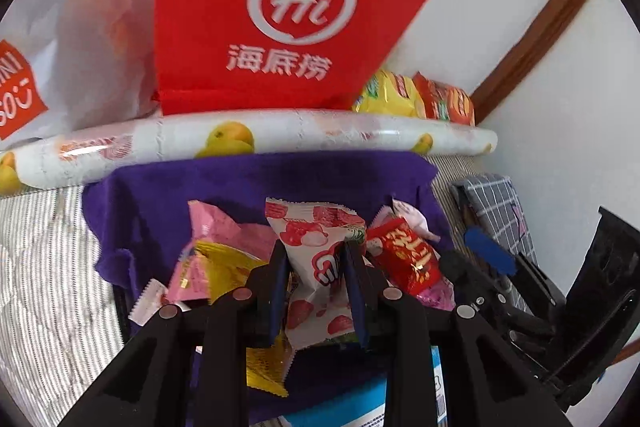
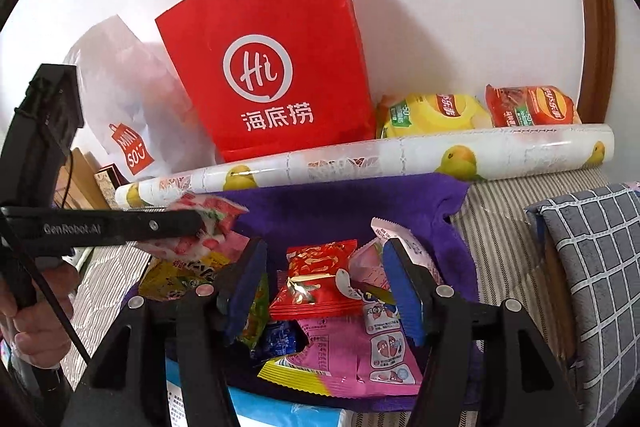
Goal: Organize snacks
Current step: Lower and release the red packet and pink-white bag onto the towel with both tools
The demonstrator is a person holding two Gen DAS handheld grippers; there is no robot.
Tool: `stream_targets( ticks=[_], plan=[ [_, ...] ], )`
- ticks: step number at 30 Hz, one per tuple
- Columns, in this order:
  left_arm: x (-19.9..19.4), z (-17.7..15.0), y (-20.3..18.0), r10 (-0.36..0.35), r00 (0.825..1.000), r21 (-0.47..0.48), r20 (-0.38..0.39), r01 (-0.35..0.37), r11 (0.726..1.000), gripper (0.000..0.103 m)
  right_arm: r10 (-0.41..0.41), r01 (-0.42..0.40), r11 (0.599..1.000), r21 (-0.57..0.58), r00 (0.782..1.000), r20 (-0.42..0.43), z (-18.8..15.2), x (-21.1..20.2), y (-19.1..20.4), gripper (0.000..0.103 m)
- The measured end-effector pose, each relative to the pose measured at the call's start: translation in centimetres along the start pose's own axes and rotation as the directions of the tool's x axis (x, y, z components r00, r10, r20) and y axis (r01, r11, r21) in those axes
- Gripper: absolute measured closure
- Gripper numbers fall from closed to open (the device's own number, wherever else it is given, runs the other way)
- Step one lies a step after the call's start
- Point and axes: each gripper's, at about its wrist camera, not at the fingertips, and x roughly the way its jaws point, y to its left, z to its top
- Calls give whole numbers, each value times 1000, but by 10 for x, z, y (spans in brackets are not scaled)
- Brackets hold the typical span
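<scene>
My left gripper point(image 1: 316, 251) is shut on a white strawberry snack packet point(image 1: 316, 239) and holds it above a purple cloth point(image 1: 224, 179); it also shows in the right wrist view point(image 2: 200, 225) with the packet point(image 2: 208, 223). My right gripper point(image 2: 324, 259) is open, its jaws on either side of a red snack packet point(image 2: 316, 279) lying in the snack pile. Pink packets point(image 2: 360, 359), a yellow one point(image 2: 176, 275) and a small blue one point(image 2: 280, 339) lie around it. In the left wrist view the red packet point(image 1: 408, 259) and a pink-and-gold packet point(image 1: 212, 259) lie beside my fingers.
A red paper bag point(image 2: 280, 67) and a white plastic bag point(image 2: 128, 99) stand against the wall. A fruit-print roll point(image 2: 360, 159) lies behind the cloth. Yellow point(image 2: 432, 115) and red point(image 2: 532, 107) chip bags sit behind it. A grey checked cushion point(image 2: 600, 267) is at right.
</scene>
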Motion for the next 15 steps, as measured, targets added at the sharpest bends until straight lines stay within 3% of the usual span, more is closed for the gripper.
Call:
stream_targets(
  ticks=[15],
  plan=[
    [29, -8, -9, 47, 993, 35, -104, -44, 998, 77, -42, 42, 999, -20, 999, -13, -2, 4, -4, 43]
  ],
)
